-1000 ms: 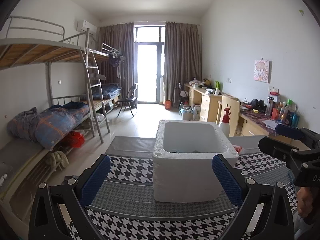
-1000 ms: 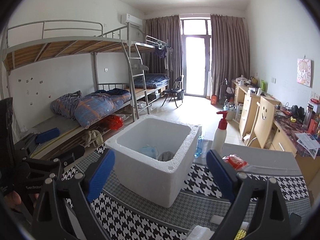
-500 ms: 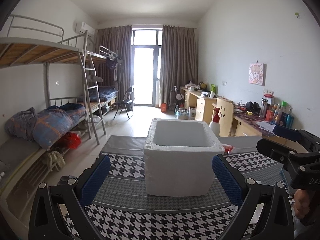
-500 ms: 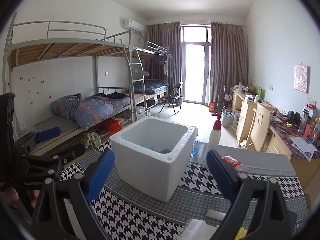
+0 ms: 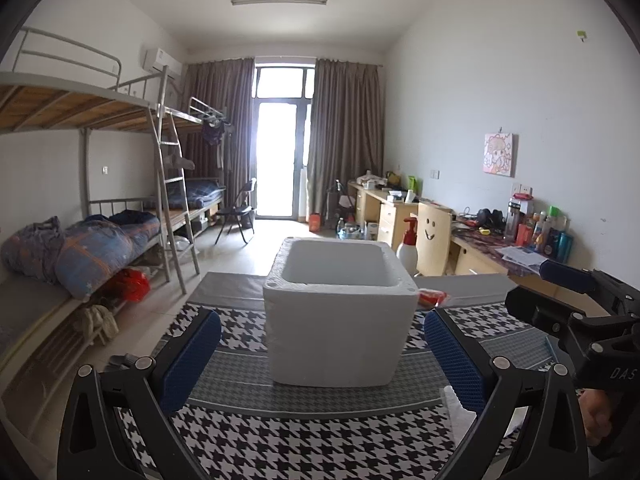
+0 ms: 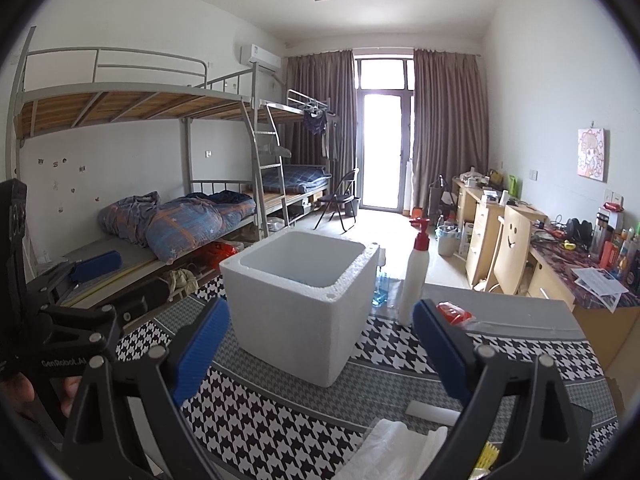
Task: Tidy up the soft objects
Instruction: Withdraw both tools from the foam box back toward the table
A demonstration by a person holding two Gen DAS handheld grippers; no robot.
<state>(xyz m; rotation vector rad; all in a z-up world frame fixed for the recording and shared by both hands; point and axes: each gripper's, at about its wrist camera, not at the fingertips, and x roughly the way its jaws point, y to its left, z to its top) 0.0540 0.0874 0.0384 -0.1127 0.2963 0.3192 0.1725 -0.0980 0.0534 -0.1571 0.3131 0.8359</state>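
A white foam box stands open-topped on the houndstooth table cloth. My left gripper is open, its blue pads short of the box and wider than it. The right gripper is open too, facing the foam box from its near right corner. Nothing sits between either pair of fingers. A white soft cloth lies at the near edge under the right gripper. The box's inside is hidden from both views.
A white spray bottle with a red top stands right of the box, beside a red packet and a blue bottle. Bunk beds line the left wall and desks the right. A hand holds the right gripper.
Both grippers have drawn back from the box, which looks smaller and farther. The soft items seen inside it from the right wrist view are now out of sight.
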